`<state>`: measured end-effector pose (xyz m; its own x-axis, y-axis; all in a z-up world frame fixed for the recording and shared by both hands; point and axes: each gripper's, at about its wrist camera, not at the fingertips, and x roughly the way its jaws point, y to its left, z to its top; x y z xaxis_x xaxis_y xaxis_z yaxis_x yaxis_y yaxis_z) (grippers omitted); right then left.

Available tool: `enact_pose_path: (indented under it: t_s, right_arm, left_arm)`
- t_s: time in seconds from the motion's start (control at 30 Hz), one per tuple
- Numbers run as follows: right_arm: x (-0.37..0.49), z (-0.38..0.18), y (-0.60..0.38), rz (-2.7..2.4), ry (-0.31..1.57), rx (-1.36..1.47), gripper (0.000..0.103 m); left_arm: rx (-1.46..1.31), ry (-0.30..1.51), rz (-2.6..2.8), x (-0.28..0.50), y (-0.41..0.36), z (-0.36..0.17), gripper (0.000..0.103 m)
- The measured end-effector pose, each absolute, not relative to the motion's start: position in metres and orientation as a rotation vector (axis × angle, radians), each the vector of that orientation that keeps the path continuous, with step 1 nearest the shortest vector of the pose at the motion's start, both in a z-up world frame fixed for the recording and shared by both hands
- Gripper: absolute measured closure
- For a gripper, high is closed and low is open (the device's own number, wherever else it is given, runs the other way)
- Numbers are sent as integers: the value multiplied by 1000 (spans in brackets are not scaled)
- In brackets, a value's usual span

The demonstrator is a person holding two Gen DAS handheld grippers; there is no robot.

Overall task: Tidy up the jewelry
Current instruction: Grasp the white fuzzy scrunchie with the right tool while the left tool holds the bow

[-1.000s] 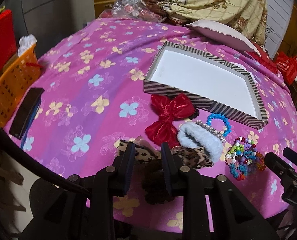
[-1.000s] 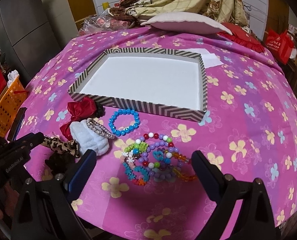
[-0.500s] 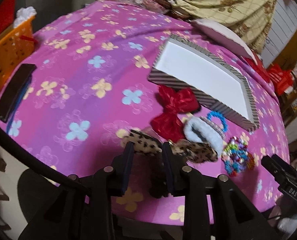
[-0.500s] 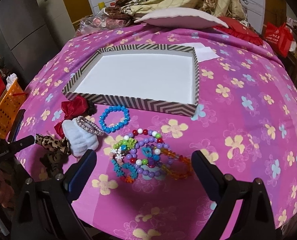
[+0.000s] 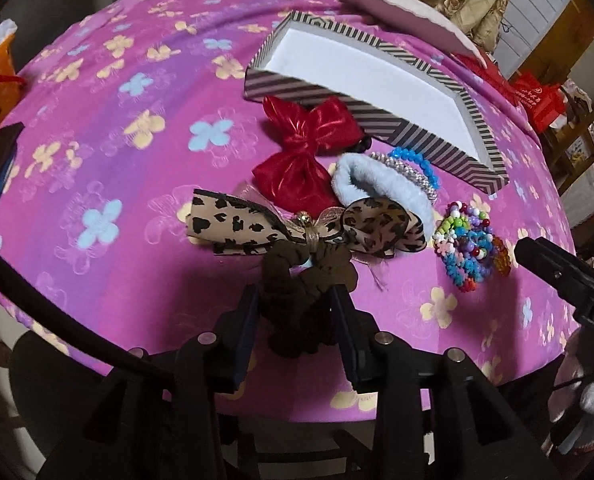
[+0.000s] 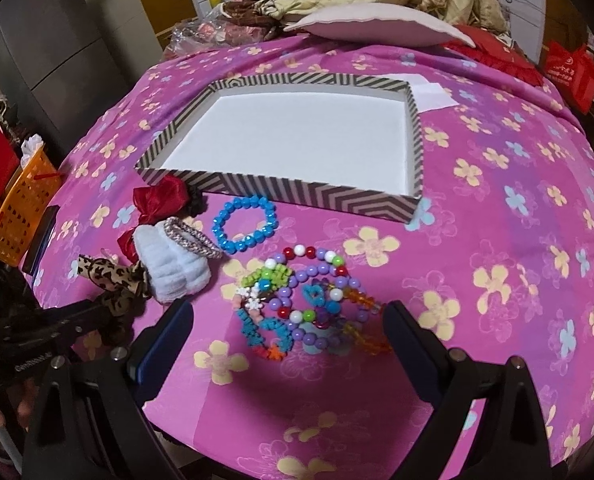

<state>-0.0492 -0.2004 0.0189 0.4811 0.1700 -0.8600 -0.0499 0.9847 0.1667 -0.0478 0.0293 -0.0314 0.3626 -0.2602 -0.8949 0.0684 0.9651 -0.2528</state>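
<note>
Jaws of our left gripper [image 5: 295, 320] were opening, having dropped around the brown fabric scrunchie [image 5: 305, 280], unclamped, at six o'clock of the striped cardboard tray [image 5: 377, 118]; right gripper [image 6: 287, 344] gaped empty.

I see a magenta bedsheet [image 6: 497, 160] patterned with yellow and pale blue flowers. On it sits the box [image 6: 281, 194], its walls striped grey and cream in chevrons, its inside white. Just in front of the box lie a shiny red bow [image 5: 309, 140], a bright blue bead bracelet [image 6: 244, 224] and a pale blue fluffy band [image 6: 173, 270]. Nearer than those I see a tan, black-spotted leopard bow [image 5: 233, 224], a dark brown scrunchie [image 5: 305, 292] and multicoloured bead bracelets [image 6: 309, 304].
</note>
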Motion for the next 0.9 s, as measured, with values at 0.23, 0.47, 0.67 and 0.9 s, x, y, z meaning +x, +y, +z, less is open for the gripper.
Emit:
enact_pose_path:
  t_s: [0.23, 0.47, 0.67, 0.9]
  right_arm:
    - [-46, 13, -186, 178, 1075, 99, 5]
    - [-39, 8, -158, 275, 1085, 78, 23]
    - [-30, -1, -131, 365, 1094, 81, 31]
    - [-9, -22, -120, 380, 1120, 148, 39]
  left_arm:
    - [-190, 1185, -193, -39, 19, -41, 55]
    - [-226, 1137, -150, -36, 36, -39, 75]
    - [-205, 1072, -93, -40, 61, -24, 77]
    - [-218, 1054, -60, -42, 79, -20, 77]
